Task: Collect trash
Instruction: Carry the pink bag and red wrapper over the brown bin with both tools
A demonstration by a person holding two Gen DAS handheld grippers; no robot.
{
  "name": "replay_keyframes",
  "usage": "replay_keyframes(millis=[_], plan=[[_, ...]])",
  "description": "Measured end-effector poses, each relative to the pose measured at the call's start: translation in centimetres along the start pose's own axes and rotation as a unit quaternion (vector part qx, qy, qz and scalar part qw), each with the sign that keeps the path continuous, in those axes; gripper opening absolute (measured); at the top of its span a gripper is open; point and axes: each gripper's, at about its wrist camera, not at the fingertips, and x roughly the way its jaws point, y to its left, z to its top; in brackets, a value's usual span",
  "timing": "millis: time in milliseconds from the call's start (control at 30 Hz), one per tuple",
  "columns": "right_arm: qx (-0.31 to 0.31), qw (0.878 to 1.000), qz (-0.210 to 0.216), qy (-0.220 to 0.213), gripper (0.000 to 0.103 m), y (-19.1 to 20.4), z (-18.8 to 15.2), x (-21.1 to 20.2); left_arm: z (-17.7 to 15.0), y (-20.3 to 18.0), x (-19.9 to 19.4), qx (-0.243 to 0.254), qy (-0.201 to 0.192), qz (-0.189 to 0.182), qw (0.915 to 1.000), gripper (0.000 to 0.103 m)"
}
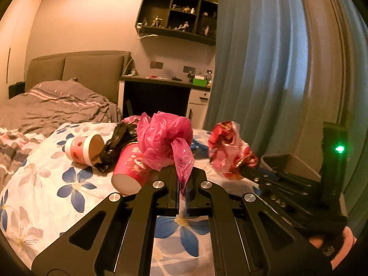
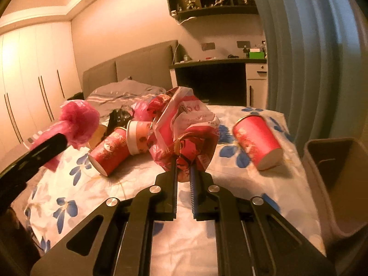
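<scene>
My left gripper (image 1: 182, 179) is shut on a crumpled pink plastic bag (image 1: 164, 139), which bulges above the fingers over the floral bedsheet (image 1: 69, 184). My right gripper (image 2: 184, 169) is shut on a crumpled red and white wrapper (image 2: 186, 128), held up off the bed; in the left wrist view that wrapper (image 1: 227, 151) shows to the right. On the sheet lie a red paper cup (image 1: 128, 170), a white and pink cup (image 1: 84, 148) and a black plastic bag (image 1: 117, 146). Another red cup (image 2: 258, 141) lies on its side further right.
A beige bin (image 2: 335, 184) stands beside the bed at the right. A blue curtain (image 1: 264, 57) hangs behind it. A grey duvet (image 1: 57, 105), headboard, desk (image 1: 161, 82) and wall shelves fill the back; wardrobe doors (image 2: 34, 80) line the left wall.
</scene>
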Motion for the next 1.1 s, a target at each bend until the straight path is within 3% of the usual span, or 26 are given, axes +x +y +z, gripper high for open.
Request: replay_keyframes(millis=[633, 1100], plan=[[0.039, 0.993, -0.088, -0.068, 0.010, -8.1, -0.5, -8.4, 0.6, -8.6, 2.3, 0.057, -0.002, -0.075, 0.9956, 0.002], [0.070, 0.976, -0.181, -0.104, 0.010, -15.5, -0.6, -12.1, 1.1, -18.3, 6.3, 0.102, -0.010, -0.169, 0.9804, 0.002]])
